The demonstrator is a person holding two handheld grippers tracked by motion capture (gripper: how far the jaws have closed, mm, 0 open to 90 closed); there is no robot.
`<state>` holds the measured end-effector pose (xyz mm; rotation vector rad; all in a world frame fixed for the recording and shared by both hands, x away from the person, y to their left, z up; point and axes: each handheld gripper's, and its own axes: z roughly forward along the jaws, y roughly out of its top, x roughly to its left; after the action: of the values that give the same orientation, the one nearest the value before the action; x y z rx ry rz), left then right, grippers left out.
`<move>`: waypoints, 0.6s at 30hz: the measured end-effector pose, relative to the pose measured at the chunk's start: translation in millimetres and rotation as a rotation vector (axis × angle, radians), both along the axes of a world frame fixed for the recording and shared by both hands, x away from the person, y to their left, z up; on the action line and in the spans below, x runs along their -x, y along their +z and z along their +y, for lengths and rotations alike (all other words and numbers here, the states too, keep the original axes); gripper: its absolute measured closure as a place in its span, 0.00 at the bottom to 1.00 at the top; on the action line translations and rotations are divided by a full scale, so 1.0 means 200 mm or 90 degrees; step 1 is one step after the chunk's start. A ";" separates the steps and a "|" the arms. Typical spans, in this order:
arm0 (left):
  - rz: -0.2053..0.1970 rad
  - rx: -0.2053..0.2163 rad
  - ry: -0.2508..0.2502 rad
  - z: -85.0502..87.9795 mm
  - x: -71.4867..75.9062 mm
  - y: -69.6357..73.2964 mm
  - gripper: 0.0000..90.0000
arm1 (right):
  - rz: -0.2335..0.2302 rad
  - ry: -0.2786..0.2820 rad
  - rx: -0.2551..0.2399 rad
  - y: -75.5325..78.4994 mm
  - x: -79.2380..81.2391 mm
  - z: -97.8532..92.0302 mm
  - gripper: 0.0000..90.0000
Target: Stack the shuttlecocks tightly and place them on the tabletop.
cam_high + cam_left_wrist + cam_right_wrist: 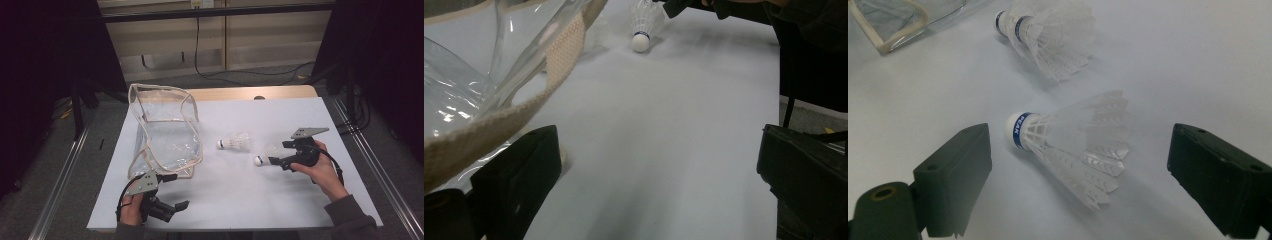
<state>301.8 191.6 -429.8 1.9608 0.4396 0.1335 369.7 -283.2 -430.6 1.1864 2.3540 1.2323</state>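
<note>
1. High view: a clear plastic pouch with cream fabric edging [165,131] stands open on the white table sheet [235,200], at its left. The left gripper [176,191], held in the person's left hand [131,209], sits just in front of the pouch's near corner with its jaws spread and nothing between them. To the right, the right gripper [274,153], in the right hand [322,170], points left at a white feathered shuttlecock with a blue band [266,155] lying on its side; a second white shuttlecock [234,142] lies just beyond it, towards the pouch.

2. Left gripper view: both black jaws stand wide apart over bare sheet. The pouch's woven edging [499,117] crosses above the left jaw; whether they touch I cannot tell. The banded shuttlecock [642,22] lies far ahead, by the other gripper.

3. Right gripper view: the jaws are open, one on each side of the banded shuttlecock [1068,142], neither pressing on it. The second shuttlecock [1050,35] lies behind it, apart, with the pouch's corner [895,22] farther left.
</note>
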 end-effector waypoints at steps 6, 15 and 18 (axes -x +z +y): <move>0.001 0.003 0.000 0.00 0.00 0.00 0.05 | 0.002 0.001 0.005 -0.02 0.01 0.00 0.17; 0.000 0.002 -0.002 0.00 0.00 0.00 0.05 | 0.000 0.009 0.002 -0.02 0.01 0.01 0.24; 0.000 0.004 -0.001 0.00 0.01 0.00 0.05 | 0.005 0.019 0.001 -0.03 0.02 0.02 0.28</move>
<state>300.6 191.4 -429.1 1.9555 0.4385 0.1308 366.5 -279.7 -436.2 1.1630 2.3865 1.2364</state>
